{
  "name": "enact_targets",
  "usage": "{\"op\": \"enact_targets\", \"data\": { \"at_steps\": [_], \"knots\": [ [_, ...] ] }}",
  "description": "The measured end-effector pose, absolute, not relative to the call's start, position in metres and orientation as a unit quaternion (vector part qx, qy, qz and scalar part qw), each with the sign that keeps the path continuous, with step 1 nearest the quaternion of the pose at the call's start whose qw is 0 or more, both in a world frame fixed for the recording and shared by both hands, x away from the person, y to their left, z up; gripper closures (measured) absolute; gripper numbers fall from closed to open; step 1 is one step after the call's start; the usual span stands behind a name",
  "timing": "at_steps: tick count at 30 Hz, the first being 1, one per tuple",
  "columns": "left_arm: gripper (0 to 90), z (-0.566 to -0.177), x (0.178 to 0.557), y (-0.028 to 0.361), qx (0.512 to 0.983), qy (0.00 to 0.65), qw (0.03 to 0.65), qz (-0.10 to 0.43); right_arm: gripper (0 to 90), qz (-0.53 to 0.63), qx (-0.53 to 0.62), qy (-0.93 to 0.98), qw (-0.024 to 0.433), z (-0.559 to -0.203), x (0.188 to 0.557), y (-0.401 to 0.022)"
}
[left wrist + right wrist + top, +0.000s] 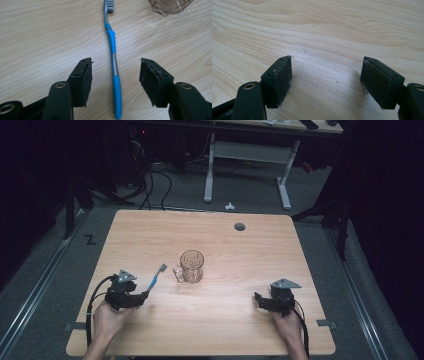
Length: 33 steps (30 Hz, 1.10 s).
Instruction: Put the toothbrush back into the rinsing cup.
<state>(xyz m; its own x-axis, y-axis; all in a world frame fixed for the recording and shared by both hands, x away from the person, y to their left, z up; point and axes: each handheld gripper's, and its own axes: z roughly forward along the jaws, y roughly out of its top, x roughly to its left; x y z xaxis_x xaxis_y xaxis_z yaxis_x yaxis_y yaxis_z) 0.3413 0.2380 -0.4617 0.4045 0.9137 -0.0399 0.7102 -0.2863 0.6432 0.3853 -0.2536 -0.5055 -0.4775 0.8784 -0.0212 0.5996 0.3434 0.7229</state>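
A blue and grey toothbrush (156, 279) lies flat on the wooden table (225, 325), bristle head pointing away toward a clear glass mug (191, 266). My left gripper (145, 296) sits at the near left with the handle end of the toothbrush (113, 50) between its jaws. The pads stand apart on either side of the handle without touching it, so my left gripper (116, 65) is open. A corner of the mug (170, 6) shows at the top right of that view. At the near right my right gripper (258, 298) rests open, and between the pads of my right gripper (327, 65) is just bare wood.
A round grey cable hole (240, 226) sits near the table's far edge. Beyond the table stand a white-legged desk (210, 170) and loose cables on the grey floor (150, 185). A hand holds each gripper from the near edge.
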Motion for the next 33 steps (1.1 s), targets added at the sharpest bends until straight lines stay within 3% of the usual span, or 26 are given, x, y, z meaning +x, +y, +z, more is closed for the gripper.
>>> {"op": "enact_targets", "data": {
  "at_steps": [7, 14, 22, 27, 33],
  "knots": [
    [48.7, -0.459, 0.349, 0.231, 0.798, 0.517, 0.263, 0.165, 25.5, 0.333, 0.466, 0.793, 0.21, -0.506, 0.385, -0.254],
    [47.3, -0.457, 0.356, 0.227, 0.798, 0.517, 0.263, 0.164, 25.5, 0.333, 0.466, 0.793, 0.21, -0.506, 0.385, -0.254],
    [51.6, -0.451, 0.364, 0.219, 0.809, 0.498, 0.261, 0.17, 25.5, 0.333, 0.464, 0.793, 0.21, -0.506, 0.385, -0.254],
    [46.4, -0.45, 0.374, 0.217, 0.807, 0.512, 0.249, 0.157, 25.5, 0.333, 0.464, 0.793, 0.21, -0.506, 0.385, -0.254],
    [49.3, -0.45, 0.385, 0.211, 0.812, 0.514, 0.229, 0.156, 25.5, 0.333, 0.464, 0.794, 0.209, -0.506, 0.385, -0.253]
  ]
}}
